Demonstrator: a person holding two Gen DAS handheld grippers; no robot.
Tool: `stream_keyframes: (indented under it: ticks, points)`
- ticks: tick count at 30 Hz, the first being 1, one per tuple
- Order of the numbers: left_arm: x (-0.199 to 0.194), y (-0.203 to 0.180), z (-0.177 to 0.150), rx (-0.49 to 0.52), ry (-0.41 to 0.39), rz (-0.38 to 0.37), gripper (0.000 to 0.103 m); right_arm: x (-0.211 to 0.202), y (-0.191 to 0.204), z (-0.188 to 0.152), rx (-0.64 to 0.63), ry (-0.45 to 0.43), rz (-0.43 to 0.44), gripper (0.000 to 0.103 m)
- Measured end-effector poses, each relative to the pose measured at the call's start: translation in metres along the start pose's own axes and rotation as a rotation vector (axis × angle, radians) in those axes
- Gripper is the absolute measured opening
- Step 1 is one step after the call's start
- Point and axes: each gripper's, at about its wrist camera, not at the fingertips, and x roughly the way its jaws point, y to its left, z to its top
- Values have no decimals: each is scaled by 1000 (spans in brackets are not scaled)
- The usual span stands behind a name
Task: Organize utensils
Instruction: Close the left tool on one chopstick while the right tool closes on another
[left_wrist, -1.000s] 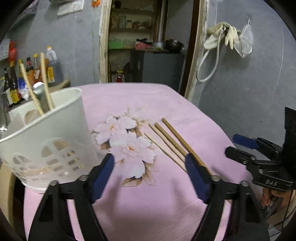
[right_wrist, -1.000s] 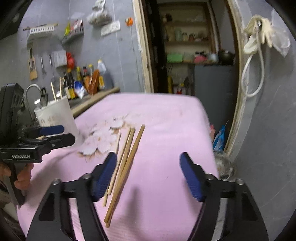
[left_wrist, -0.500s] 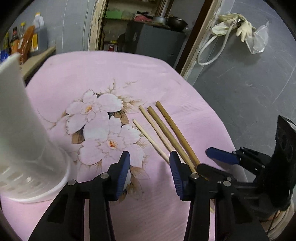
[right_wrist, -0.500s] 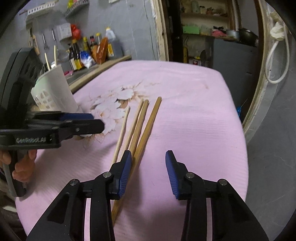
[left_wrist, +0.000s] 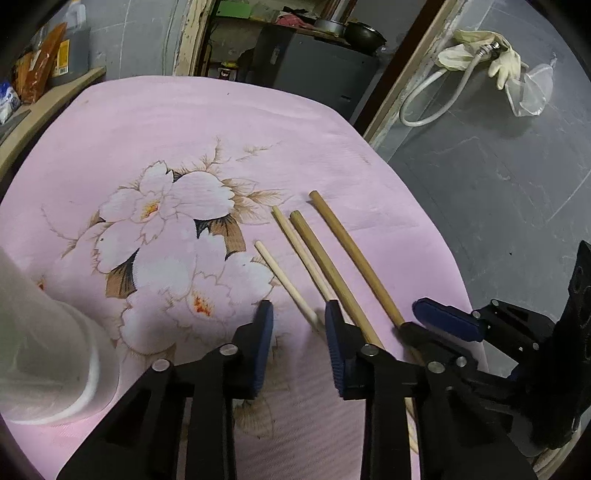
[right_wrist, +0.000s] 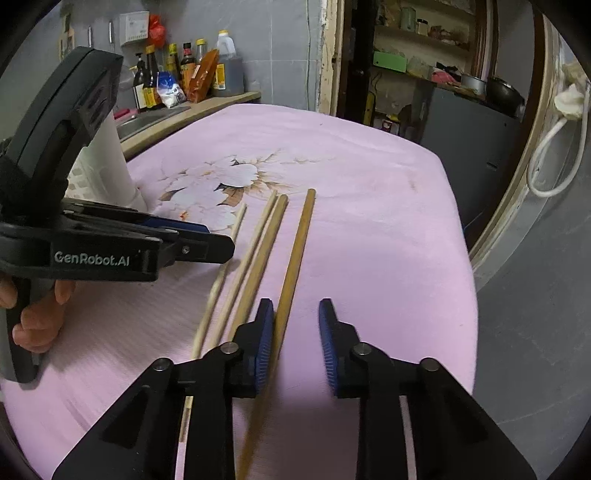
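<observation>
On the pink flowered cloth (left_wrist: 258, 122), four wooden chopsticks (right_wrist: 258, 243) lie side by side just right of the printed blossoms, with the left gripper (left_wrist: 298, 325) set apart around the palest, leftmost stick (left_wrist: 284, 282) and the right gripper (right_wrist: 295, 325) set apart around the rightmost stick (right_wrist: 295, 258), neither yet clamped. A good pick is judged to need each stick centred between its pads, closed on singly, then lifted level toward the white holder (right_wrist: 107, 166). Only "GenRobot.AI" (right_wrist: 91, 258) on the left tool can be read; the bottle labels behind are too small.
</observation>
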Motion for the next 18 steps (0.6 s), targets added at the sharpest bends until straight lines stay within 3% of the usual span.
stream_keyframes:
  ticks: [3, 8, 12, 18]
  points:
    - [2, 4, 3, -25, 4, -8, 16, 0, -3, 4, -12, -8, -29, 13]
    - [4, 7, 7, -35, 6, -13, 16, 8, -9, 9, 6, 0, 10, 12]
    - [6, 7, 10, -44, 8, -15, 16, 20, -12, 22, 24, 30, 21, 12]
    - [9, 9, 15, -78, 12, -12, 7, 39, -17, 36, 52, 87, 44, 13]
